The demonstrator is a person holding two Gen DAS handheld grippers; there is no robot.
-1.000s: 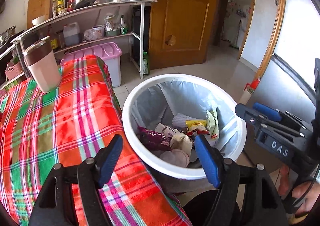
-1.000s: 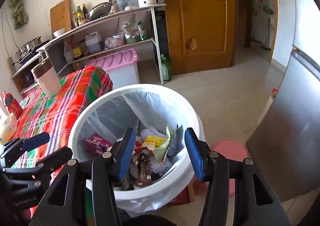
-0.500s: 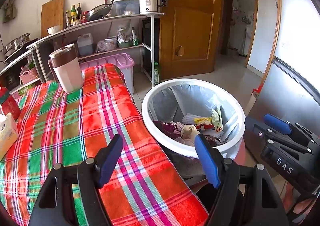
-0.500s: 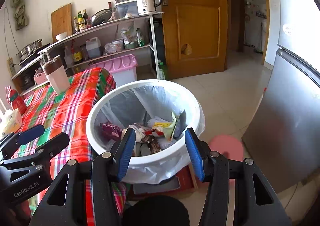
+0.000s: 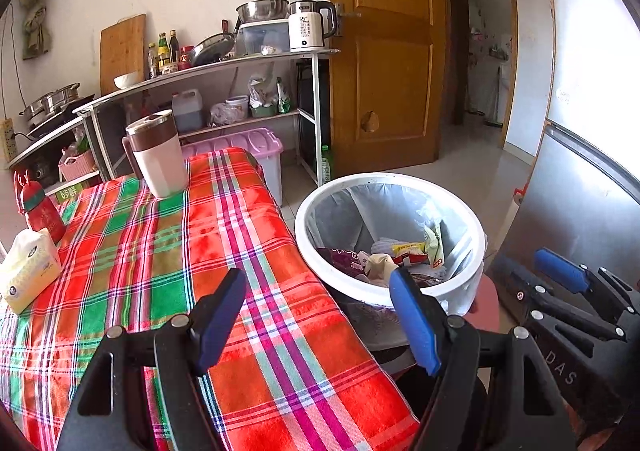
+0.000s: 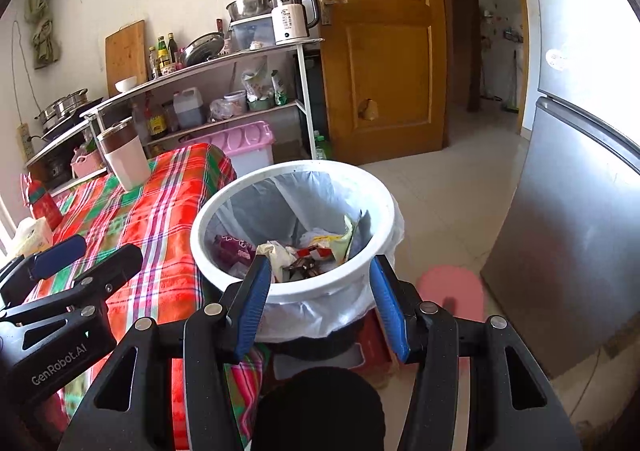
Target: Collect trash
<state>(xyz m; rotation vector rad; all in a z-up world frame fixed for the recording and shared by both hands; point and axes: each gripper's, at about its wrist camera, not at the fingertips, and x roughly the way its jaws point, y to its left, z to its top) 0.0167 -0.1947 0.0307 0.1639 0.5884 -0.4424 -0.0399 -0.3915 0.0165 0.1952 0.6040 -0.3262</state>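
the white trash bin (image 5: 390, 239), lined with a pale bag, stands on the floor just beside the plaid-covered worktop (image 5: 168, 263). it holds the collected trash (image 5: 400, 257): wrappers, crumpled paper and a purple packet. the bin lies ahead of and below both tools.

the left hand-held gripper (image 5: 320, 315) is released, nothing between its blue pads; it points downward over the worktop edge, with the bin to its right. the right hand-held gripper (image 6: 320, 303) is also released and empty; it points downward at the near rim of the bin, which appears between its fingers without contact.

the left wrist view shows more of the worktop: a tissue pack (image 5: 28, 269), a red bottle (image 5: 40, 207) and a lidded jug (image 5: 156, 155). the right wrist view shows a pink stool (image 6: 450, 291) on the floor and the grey refrigerator (image 6: 572, 219) beside the bin.
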